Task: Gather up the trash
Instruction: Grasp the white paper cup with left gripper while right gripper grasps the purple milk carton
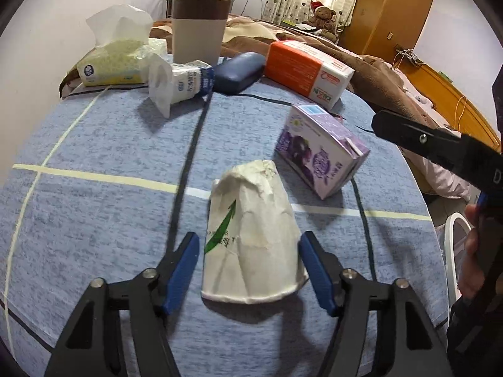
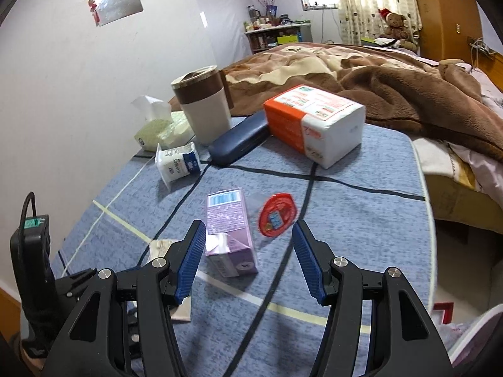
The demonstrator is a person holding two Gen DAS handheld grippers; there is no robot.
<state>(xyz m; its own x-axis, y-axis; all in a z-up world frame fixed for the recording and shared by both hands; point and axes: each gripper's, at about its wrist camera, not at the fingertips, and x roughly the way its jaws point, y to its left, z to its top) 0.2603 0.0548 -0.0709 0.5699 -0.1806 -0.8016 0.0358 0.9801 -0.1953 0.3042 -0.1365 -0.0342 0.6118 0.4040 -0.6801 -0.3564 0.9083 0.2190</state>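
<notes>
Crumpled white paper cup (image 1: 254,238), printed with a green arrow, lies on its side on the blue checked tablecloth (image 1: 94,144) in the left wrist view, rim toward the camera. It sits between the blue pads of the left gripper (image 1: 248,270), whose jaws stand part open; a narrow gap shows on each side, so the pads are not pressing on it. Just beyond the cup, to the right, a purple drink carton (image 1: 320,154) lies on its side. Farther back rest a small white-and-blue milk carton (image 1: 179,83), a dark blue glasses case (image 1: 239,72), an orange-and-white tissue pack (image 1: 308,69), a yellow tissue pack (image 1: 113,62) with a tissue pulled up, and an upright brown-banded tumbler (image 1: 199,28). At the right edge part of the right gripper's black body and a hand (image 1: 474,251) come into view.

Right wrist view: the right gripper (image 2: 250,260) hovers over the same cloth with its jaws part open and nothing gripped. The purple drink carton (image 2: 229,232) lies just beside the left pad, its near end between the fingers, though whether it touches that pad I cannot tell. A round red foil lid (image 2: 276,216) lies flat near it to the right. The milk carton (image 2: 177,165), glasses case (image 2: 239,141), orange tissue pack (image 2: 314,122) and tumbler (image 2: 204,103) stand farther back, before a brown blanket (image 2: 377,78) on the bed. At lower left, the left gripper's black body (image 2: 34,267) shows above a corner of the paper cup (image 2: 160,246).
</notes>
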